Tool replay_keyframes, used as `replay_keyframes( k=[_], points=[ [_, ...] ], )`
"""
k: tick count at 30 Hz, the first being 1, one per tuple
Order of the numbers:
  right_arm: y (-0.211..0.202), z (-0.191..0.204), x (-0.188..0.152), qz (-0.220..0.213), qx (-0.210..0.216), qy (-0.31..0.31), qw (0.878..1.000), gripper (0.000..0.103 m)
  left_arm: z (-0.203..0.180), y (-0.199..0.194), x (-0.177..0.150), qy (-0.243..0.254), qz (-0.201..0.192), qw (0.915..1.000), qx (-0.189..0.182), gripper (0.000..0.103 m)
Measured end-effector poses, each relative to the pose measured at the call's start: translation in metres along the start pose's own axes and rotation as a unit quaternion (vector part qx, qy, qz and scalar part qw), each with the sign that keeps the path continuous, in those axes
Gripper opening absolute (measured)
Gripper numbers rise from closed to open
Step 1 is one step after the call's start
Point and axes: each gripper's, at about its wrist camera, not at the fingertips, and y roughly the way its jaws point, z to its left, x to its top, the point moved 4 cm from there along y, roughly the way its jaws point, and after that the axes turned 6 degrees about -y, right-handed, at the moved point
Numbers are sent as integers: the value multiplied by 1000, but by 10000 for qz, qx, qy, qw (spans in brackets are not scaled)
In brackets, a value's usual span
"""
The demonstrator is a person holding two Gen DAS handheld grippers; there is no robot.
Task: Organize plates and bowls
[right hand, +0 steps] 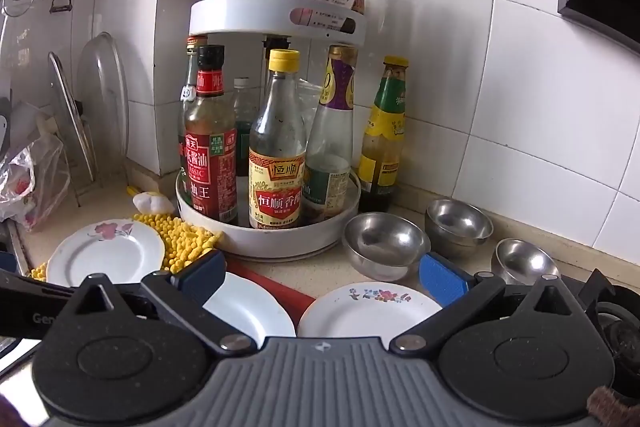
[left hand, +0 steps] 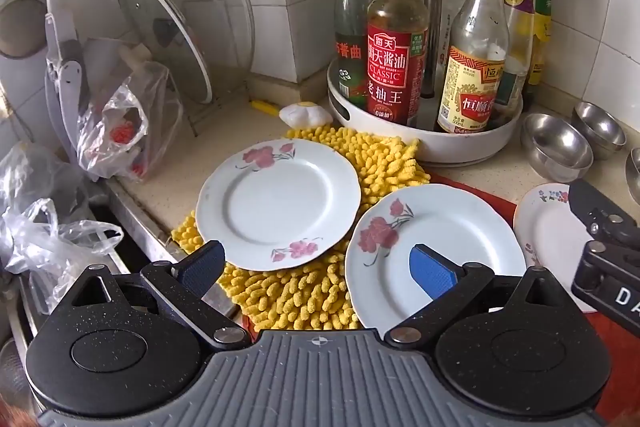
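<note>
Three white flowered plates lie on the counter. The left plate (left hand: 278,203) (right hand: 106,253) rests on a yellow mat (left hand: 376,159). The middle plate (left hand: 432,247) (right hand: 250,309) lies beside it. The right plate (left hand: 554,231) (right hand: 370,311) has a small flower border. Three steel bowls (right hand: 382,243) (right hand: 458,223) (right hand: 526,261) stand at the back right. My left gripper (left hand: 318,269) is open and empty above the near edges of the left and middle plates. My right gripper (right hand: 320,277) is open and empty above the middle and right plates; it also shows in the left wrist view (left hand: 604,235).
A white turntable rack (right hand: 268,239) with sauce bottles stands behind the plates. Glass pot lids (left hand: 188,31) lean in a rack at the back left. Plastic bags (left hand: 116,123) sit beside a sink edge (left hand: 132,211) on the left. A stove burner (right hand: 620,331) is at the right.
</note>
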Motion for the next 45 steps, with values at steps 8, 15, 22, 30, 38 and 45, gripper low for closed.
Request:
replay_keyframes(
  k=[8, 15, 22, 30, 38, 45],
  points=[
    [4, 5, -2, 15, 7, -90, 10000, 100, 0, -2, 2, 30, -88, 9999, -115, 100],
    [8, 6, -2, -88, -15, -45, 10000, 100, 4, 0, 1, 36, -67, 9999, -139, 100],
    [4, 10, -1, -117, -115, -112, 9998, 100, 6, 0, 0, 38, -72, 9999, -143, 100],
    [3, 12, -3, 15, -95, -50, 9999, 100, 5, 0, 0, 34, -84, 9999, -129, 100],
    [1, 18, -3, 32, -38, 37, 10000, 100, 13, -1, -4, 27, -124, 9998, -147, 100],
    [2, 20, 1, -191, -2, 56, 9998, 100, 19, 1, -1, 11, -115, 9999, -124, 100]
  ],
)
